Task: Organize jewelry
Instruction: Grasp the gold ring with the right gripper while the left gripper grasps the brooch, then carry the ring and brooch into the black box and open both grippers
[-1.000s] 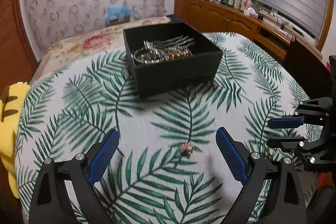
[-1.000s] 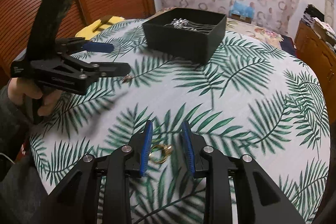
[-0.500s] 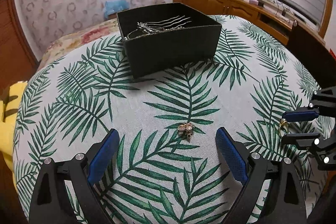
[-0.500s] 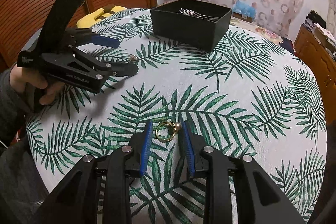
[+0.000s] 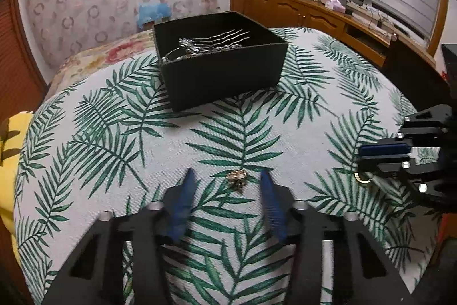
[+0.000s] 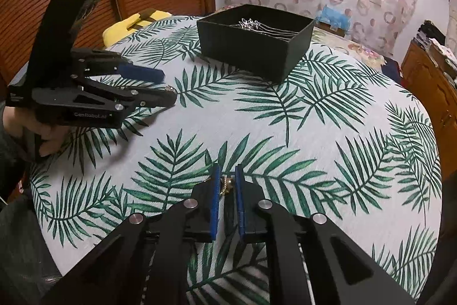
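Holding: your right tongs (image 6: 227, 185), nearly together, clamp a gold ring (image 6: 225, 185) at the desk (image 6: 328, 133). Your left tongs (image 5: 227, 182), apart, flank a small brooch (image 5: 237, 177) lying there. Black box (image 5: 222, 73) beyond holds silver combs (image 5: 211, 43).
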